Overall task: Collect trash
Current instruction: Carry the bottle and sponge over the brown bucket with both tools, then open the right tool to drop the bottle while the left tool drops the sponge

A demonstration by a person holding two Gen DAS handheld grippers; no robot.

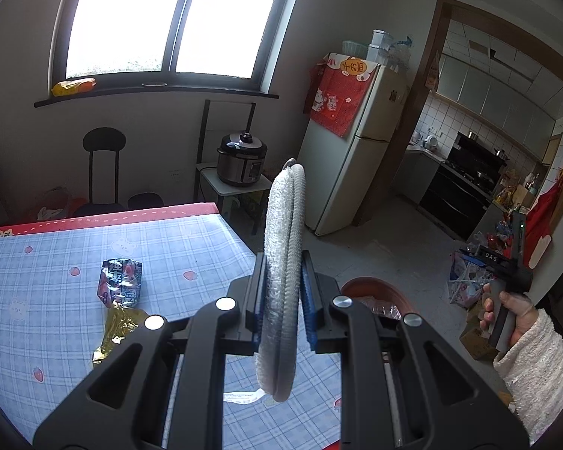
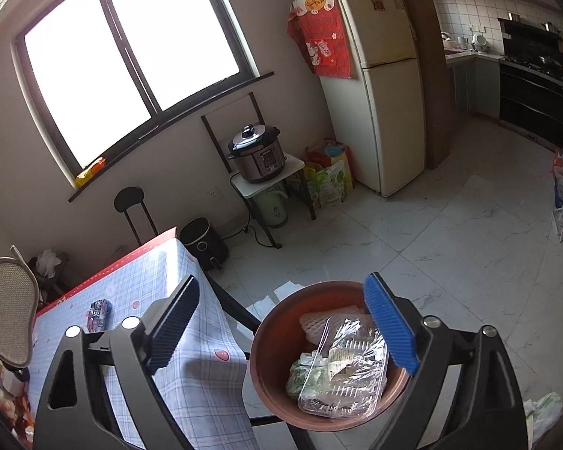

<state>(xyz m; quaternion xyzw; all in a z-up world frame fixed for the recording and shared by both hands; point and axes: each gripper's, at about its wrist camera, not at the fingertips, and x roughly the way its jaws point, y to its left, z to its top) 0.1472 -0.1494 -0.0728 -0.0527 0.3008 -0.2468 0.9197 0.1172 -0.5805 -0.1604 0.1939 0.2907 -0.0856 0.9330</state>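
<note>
My left gripper (image 1: pixel 283 257) is shut on a white foam tray (image 1: pixel 285 225), held upright and edge-on above the table's right side. The right wrist view shows the same foam tray (image 2: pixel 13 315) at the far left. A crumpled silver-and-red wrapper (image 1: pixel 121 281), a gold wrapper (image 1: pixel 120 326) and a white paper slip (image 1: pixel 244 397) lie on the checked table (image 1: pixel 37 262). My right gripper (image 2: pixel 281 281) stands wide open and empty above the brown bin (image 2: pixel 270 337). A clear plastic box (image 2: pixel 349 371) and white foam netting (image 2: pixel 319 322) lie inside the bin.
The bin (image 1: pixel 368 283) stands on the floor just off the table's right edge. A person's hand (image 1: pixel 506 311) holds the right gripper's handle. A fridge (image 2: pixel 386 86), a pressure cooker (image 2: pixel 259 153) on a small stand, an air fryer (image 2: pixel 202 240) and floor bags (image 2: pixel 328 176) lie beyond.
</note>
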